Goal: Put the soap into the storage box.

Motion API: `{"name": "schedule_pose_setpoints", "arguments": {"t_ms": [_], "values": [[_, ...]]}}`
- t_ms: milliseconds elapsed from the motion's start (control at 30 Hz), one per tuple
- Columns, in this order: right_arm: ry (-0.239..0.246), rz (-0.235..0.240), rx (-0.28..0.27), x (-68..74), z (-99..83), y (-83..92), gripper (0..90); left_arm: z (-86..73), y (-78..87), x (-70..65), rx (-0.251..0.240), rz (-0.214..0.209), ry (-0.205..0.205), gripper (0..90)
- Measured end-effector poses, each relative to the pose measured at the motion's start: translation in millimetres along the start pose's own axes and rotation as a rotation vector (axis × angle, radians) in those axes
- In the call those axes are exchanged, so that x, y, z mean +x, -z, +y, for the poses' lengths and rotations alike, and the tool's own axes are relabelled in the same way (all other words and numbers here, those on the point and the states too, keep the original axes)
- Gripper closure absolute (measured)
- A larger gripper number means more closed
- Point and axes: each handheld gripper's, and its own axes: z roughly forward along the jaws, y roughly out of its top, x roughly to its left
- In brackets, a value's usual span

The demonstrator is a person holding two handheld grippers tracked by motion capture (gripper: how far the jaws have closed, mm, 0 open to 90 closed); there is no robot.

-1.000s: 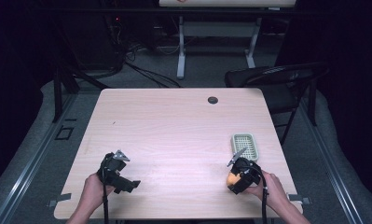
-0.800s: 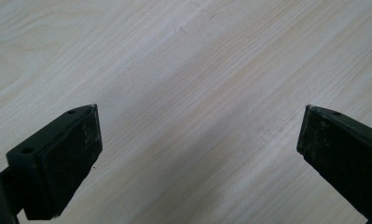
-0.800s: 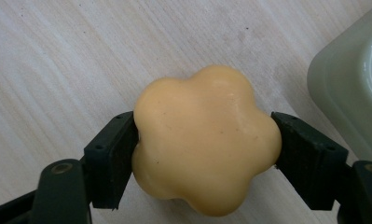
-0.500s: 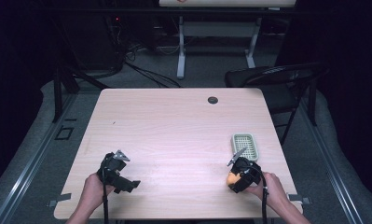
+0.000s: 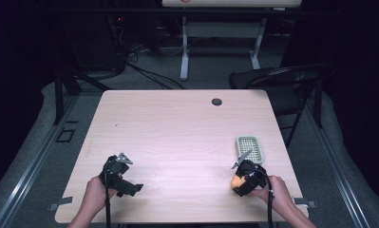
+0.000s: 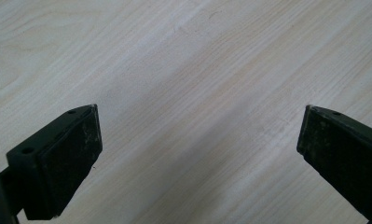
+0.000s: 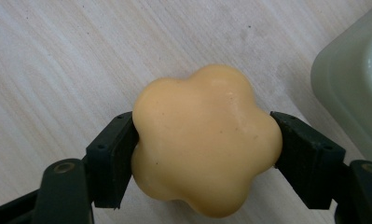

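The surface [image 6: 183,93] looks like pale wood-grain laminate, smooth and matt. The flower-shaped yellow piece [image 7: 207,140] appears smooth, waxy, faintly glossy. The pale green tray [image 7: 356,88] looks like smooth plastic. The jaws are matt black, scuffed.

Pale wooden table [image 5: 177,137] seen from above. Left gripper [image 5: 119,175] near the front edge; right gripper [image 5: 244,177] with an orange object [image 5: 236,181] at its jaws, just beside a green slotted tray [image 5: 250,147].
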Motion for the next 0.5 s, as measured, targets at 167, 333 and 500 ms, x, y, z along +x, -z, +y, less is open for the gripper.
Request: {"name": "schedule_pose_setpoints", "arguments": {"t_ms": [167,333,500], "values": [[0.007,-0.009,-0.004,0.9,0.7,2.6,26.6,0.0,0.2,0.0,-0.001,0.000,-0.001,0.1],[0.004,-0.011,-0.017,0.9,0.7,5.3,26.6,0.1,0.3,-0.2,-0.001,-0.001,-0.001,0.1],[-0.002,-0.011,-0.027,-0.2,0.1,9.5,26.6,0.1,0.4,-0.1,-0.001,0.000,0.000,0.1]]}}
